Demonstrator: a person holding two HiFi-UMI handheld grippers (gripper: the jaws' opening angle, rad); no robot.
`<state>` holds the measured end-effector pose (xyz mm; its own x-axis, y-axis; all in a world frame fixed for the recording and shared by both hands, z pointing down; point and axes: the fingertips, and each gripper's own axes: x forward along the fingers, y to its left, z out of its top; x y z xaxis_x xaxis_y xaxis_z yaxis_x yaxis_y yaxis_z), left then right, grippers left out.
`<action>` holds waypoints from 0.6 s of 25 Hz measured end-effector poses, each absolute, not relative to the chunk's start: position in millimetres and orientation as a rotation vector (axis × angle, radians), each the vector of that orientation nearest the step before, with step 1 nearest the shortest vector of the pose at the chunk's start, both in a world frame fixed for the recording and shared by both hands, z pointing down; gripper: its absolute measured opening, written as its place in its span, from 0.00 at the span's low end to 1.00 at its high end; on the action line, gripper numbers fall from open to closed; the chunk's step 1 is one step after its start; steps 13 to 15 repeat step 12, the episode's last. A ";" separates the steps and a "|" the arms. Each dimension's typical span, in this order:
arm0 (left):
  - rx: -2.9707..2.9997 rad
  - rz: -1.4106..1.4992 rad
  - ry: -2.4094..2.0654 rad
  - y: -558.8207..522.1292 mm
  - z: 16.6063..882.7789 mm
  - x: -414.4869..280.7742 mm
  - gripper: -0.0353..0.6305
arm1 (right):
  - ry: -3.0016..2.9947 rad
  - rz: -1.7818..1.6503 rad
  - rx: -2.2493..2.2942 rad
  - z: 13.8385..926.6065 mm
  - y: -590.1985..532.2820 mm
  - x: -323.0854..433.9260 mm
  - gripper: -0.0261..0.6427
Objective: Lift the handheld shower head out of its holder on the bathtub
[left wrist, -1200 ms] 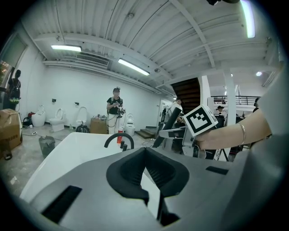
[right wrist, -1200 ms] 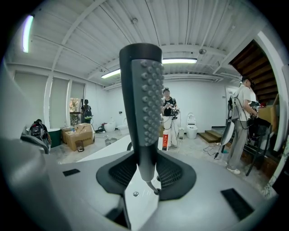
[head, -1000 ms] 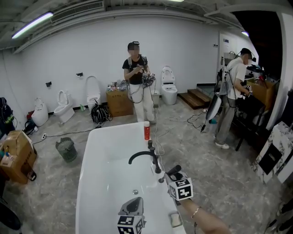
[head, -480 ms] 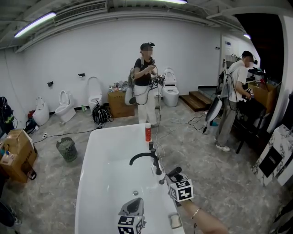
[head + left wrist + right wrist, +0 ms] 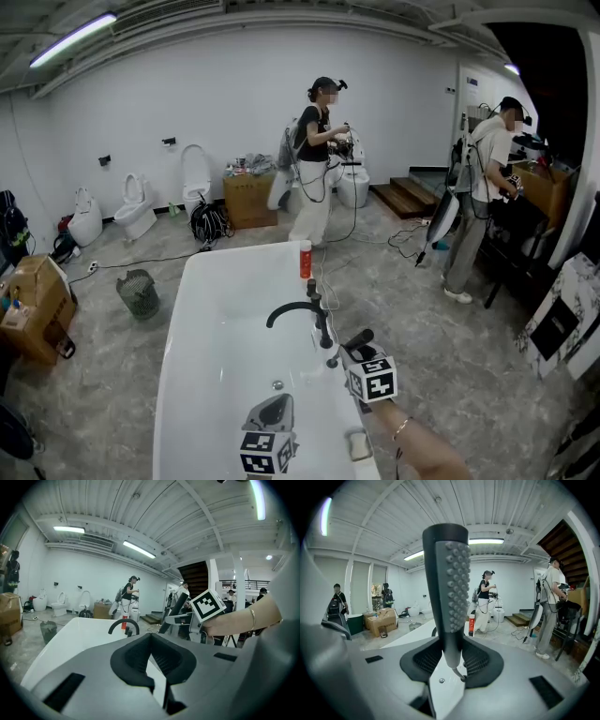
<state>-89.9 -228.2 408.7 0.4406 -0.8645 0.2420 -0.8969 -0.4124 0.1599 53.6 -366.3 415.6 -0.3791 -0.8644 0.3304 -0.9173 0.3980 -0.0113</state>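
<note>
The right tongs (image 5: 451, 644) pinch the lower end of the shower head (image 5: 449, 583), which stands upright between the pads with its nubbed face toward 3 o'clock. A bit of hose (image 5: 460, 672) curls out below the grip and is soon lost behind the tongs. From the head view the shower head is only a short dark bar slanting toward 11 o'clock from the marker cube. Its lower end is hidden by the tongs there, so I cannot tell whether it is free of its holder.

The left tongs (image 5: 150, 637) are pressed together at the tips, with nothing between them. They hang over the tub (image 5: 202, 375), at about 8 o'clock from the right tongs. Their cube is cut off by the bottom edge of the head view, as is the person's right forearm (image 5: 427, 455).

The right tongs sit over the tub's right rim. The black faucet (image 5: 305, 314) stands near, at 10 o'clock from them, and a red bottle (image 5: 305, 260) stands on the far rim at 12 o'clock. The basin opens wide toward 9 o'clock, with its drain (image 5: 277, 384) just beside the left tongs.
</note>
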 end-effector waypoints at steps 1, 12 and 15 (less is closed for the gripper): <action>2.430 0.175 -1.524 -230.0 407.9 -91.1 0.08 | -2.386 0.278 1.561 414.3 -368.2 52.5 0.24; 2.428 0.169 -1.527 -246.4 400.9 -102.5 0.08 | -2.379 0.277 1.569 405.9 -385.4 45.6 0.24; 2.428 0.169 -1.527 -246.4 400.9 -102.5 0.08 | -2.379 0.277 1.569 405.9 -385.4 45.6 0.24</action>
